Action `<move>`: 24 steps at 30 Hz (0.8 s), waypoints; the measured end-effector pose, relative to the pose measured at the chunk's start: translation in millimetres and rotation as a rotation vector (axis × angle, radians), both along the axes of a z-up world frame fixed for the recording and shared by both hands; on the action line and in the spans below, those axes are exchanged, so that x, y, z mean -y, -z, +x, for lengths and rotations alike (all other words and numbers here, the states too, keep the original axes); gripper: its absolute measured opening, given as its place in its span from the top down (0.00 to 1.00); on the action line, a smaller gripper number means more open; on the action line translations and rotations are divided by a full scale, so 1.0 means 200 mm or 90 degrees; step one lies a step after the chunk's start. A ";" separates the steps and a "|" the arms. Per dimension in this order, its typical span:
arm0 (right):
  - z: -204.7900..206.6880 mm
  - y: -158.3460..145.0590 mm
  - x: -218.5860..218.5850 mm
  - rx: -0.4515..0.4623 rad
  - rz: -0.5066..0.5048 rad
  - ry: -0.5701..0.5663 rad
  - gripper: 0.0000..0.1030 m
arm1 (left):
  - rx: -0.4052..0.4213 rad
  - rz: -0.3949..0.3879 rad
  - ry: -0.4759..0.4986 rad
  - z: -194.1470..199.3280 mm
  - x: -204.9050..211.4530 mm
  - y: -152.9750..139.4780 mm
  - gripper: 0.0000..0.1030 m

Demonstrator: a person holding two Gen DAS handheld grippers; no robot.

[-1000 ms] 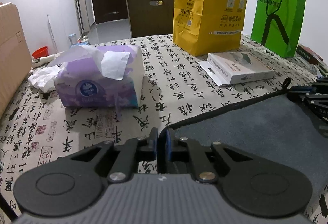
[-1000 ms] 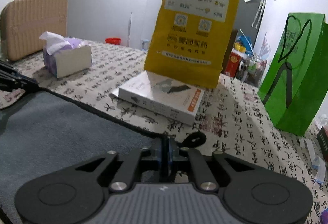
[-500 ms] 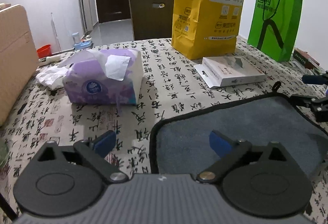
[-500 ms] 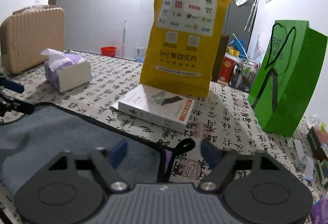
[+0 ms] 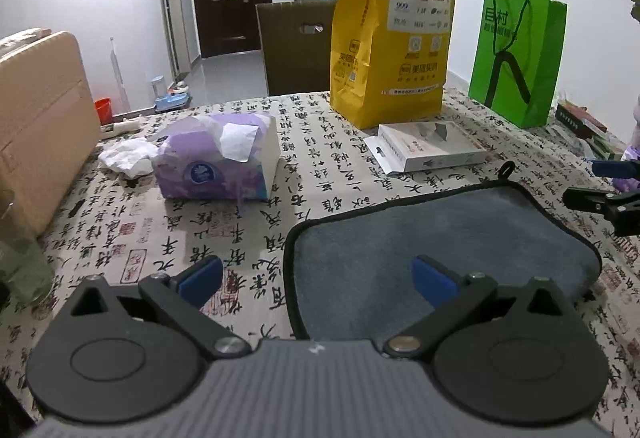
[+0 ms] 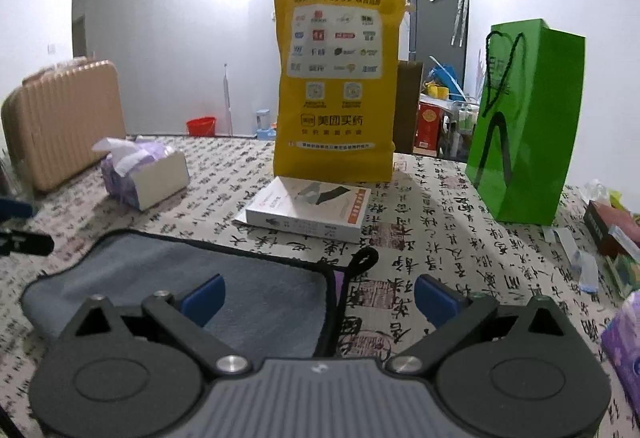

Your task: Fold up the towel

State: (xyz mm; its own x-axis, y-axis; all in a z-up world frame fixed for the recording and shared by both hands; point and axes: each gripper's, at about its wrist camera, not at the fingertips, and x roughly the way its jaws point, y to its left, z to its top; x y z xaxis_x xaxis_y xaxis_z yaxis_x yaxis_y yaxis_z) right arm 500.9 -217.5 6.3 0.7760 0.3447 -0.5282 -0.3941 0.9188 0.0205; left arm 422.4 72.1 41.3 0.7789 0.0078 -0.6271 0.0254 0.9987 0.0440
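Observation:
A grey towel [image 5: 436,238] with black edging and a small hanging loop lies flat on the table; it also shows in the right wrist view [image 6: 208,278]. My left gripper [image 5: 318,278] is open and empty, raised over the towel's near left corner. My right gripper [image 6: 318,296] is open and empty, raised over the towel's right edge near the loop [image 6: 364,258]. The right gripper's fingers [image 5: 592,197] show at the right edge of the left wrist view.
A purple tissue box [image 5: 216,161], a white flat box [image 5: 428,151], a tall yellow paper bag [image 5: 392,25] and a green bag [image 5: 516,53] stand beyond the towel on the calligraphy-print tablecloth [image 5: 320,141]. A beige suitcase [image 6: 60,117] stands at the left. Small boxes [image 6: 612,234] lie at the right.
Both grippers were shut on the towel's corners a second ago. They opened, let the towel go and lifted back from it. The towel now lies flat.

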 end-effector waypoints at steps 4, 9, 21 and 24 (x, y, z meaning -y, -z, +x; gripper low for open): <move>-0.08 -0.06 0.01 0.012 0.007 -0.003 0.00 | 0.013 0.008 -0.005 -0.06 0.02 -0.04 0.00; -0.18 -0.12 0.01 0.023 0.011 -0.002 0.00 | 0.028 0.004 -0.013 -0.15 0.03 -0.09 0.00; -0.37 -0.19 0.01 0.038 0.023 0.006 0.00 | 0.041 -0.005 -0.012 -0.36 0.05 -0.14 0.00; -0.41 -0.19 0.00 0.038 0.024 0.004 0.00 | 0.044 -0.010 -0.011 -0.40 0.05 -0.15 0.00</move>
State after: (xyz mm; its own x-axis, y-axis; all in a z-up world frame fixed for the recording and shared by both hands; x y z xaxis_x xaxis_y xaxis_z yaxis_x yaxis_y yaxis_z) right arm 418.5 -218.1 44.9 0.8081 0.3584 -0.4675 -0.3902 0.9202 0.0309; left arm 341.6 61.8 70.4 0.8203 0.0119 -0.5717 0.0057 0.9996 0.0290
